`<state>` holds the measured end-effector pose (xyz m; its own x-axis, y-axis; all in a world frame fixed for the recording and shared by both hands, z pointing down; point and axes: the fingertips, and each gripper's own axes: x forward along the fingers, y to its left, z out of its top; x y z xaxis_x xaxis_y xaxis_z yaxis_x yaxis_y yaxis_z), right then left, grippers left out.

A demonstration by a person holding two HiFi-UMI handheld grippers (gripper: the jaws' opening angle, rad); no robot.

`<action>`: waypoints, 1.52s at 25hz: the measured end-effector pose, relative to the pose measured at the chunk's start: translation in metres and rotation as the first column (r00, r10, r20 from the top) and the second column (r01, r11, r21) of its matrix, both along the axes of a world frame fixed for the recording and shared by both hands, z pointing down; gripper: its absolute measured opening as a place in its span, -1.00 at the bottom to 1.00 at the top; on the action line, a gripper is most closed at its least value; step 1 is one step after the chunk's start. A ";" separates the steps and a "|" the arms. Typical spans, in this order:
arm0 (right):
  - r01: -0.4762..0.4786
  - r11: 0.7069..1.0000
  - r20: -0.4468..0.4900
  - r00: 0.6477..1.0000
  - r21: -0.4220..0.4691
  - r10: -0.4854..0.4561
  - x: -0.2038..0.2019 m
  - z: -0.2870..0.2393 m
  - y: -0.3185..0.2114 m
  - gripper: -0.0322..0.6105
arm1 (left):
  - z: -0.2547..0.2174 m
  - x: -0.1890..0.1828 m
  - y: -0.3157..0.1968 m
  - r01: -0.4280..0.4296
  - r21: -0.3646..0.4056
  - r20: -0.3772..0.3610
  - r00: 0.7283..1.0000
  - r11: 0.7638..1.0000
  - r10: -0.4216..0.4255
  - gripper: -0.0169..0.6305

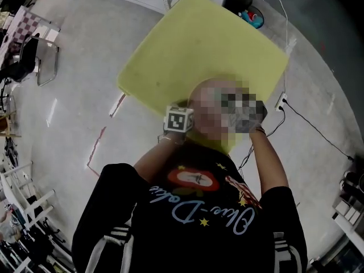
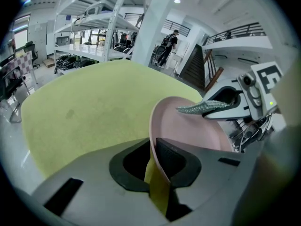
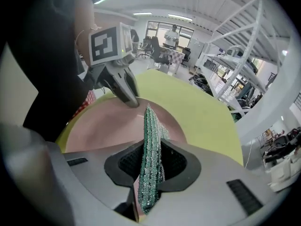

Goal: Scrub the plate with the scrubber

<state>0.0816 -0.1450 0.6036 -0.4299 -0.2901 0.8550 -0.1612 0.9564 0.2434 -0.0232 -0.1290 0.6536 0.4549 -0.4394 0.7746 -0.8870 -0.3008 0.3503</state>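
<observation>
Black-shirted shoulders (image 1: 193, 226) fill the head view's foreground; both forearms (image 1: 268, 159) reach over the yellow table (image 1: 199, 50), left gripper (image 1: 179, 120) showing its marker cube, right gripper (image 1: 257, 111) half blurred out. Beyond the table, a bin (image 1: 254, 17) holds red and blue bits. Left gripper view: jaws pinch the rim of the pink plate (image 2: 188, 126) above the table. Right gripper view: jaws clamp the green scrubber (image 3: 151, 145), tip over the plate.

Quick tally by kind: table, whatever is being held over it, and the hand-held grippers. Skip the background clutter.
pink plate: 1
green scrubber: 1
hand-held grippers: 2 (left hand-held gripper, right hand-held gripper)
yellow-green table: 1
Total: 5
</observation>
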 end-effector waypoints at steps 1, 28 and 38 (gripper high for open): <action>0.012 1.000 -0.008 1.000 0.003 -0.012 -0.001 0.003 -0.003 -0.70 | 0.000 0.000 0.000 0.004 0.002 0.000 1.000 1.000 -0.004 -0.84; -0.139 0.974 -0.061 0.990 -0.179 0.130 0.018 0.038 0.037 -0.70 | 0.001 -0.010 0.001 -0.023 0.033 0.023 0.999 0.999 0.022 -0.82; -0.215 0.959 -0.060 0.976 -0.185 0.207 0.018 0.038 0.059 -0.69 | -0.004 -0.012 -0.001 -0.048 0.042 0.037 0.998 0.998 0.047 -0.82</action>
<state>0.0993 -0.0856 0.6416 -0.3414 -0.2021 0.9179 -0.3584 0.9308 0.0716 -0.0351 -0.1297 0.6499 0.4480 -0.4508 0.7721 -0.8833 -0.3568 0.3041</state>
